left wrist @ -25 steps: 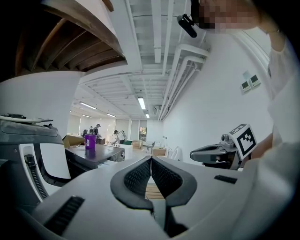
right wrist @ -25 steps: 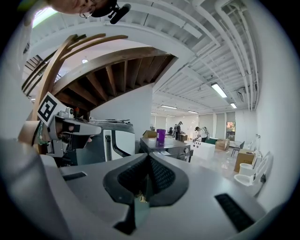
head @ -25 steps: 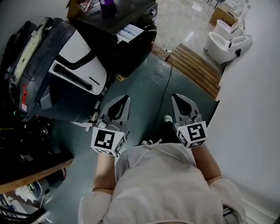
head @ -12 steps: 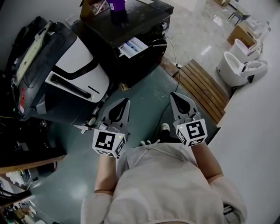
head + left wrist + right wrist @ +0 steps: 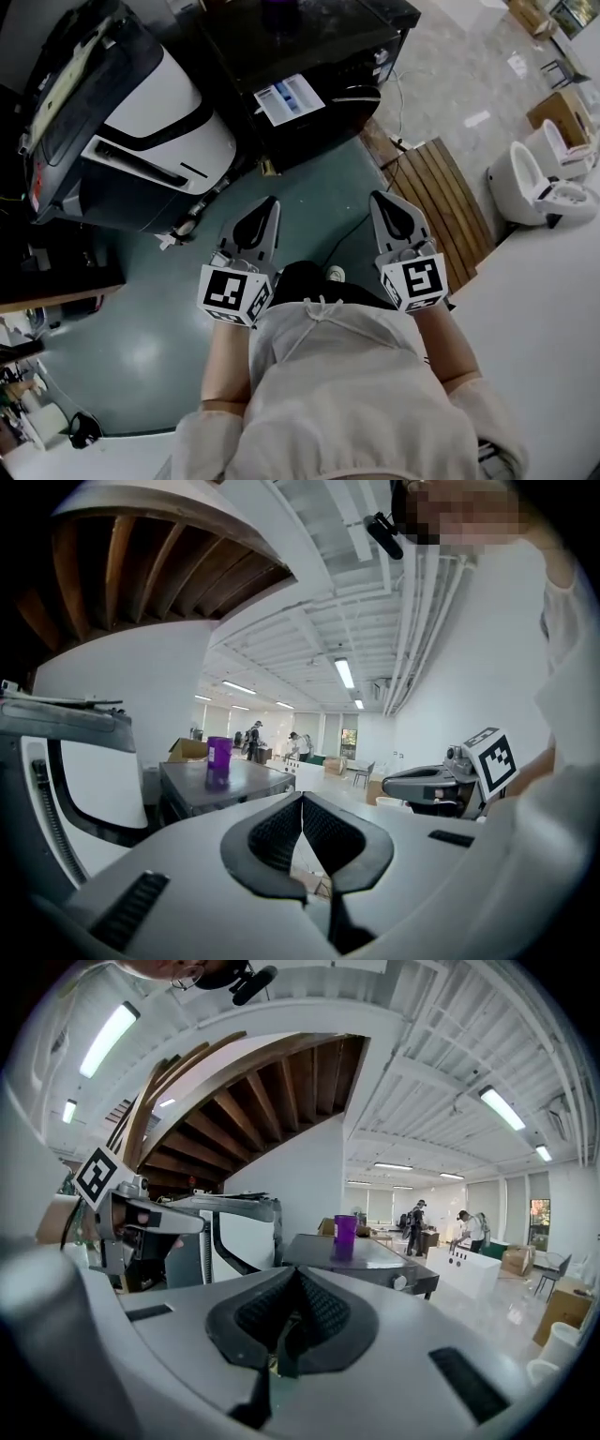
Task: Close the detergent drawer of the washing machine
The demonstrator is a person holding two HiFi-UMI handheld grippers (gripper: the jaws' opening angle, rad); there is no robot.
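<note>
The left gripper point(image 5: 272, 201) and right gripper point(image 5: 376, 197) are held clenched on nothing. The washing machine point(image 5: 314, 42) has been brought more squarely ahead of them; its open detergent drawer point(image 5: 291, 98) is still well apart, so approach remains.

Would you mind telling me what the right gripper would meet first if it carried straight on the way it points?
Probably the black washing machine with the purple cup on top: it stands directly beyond the right gripper, though depth is unclear.
</note>
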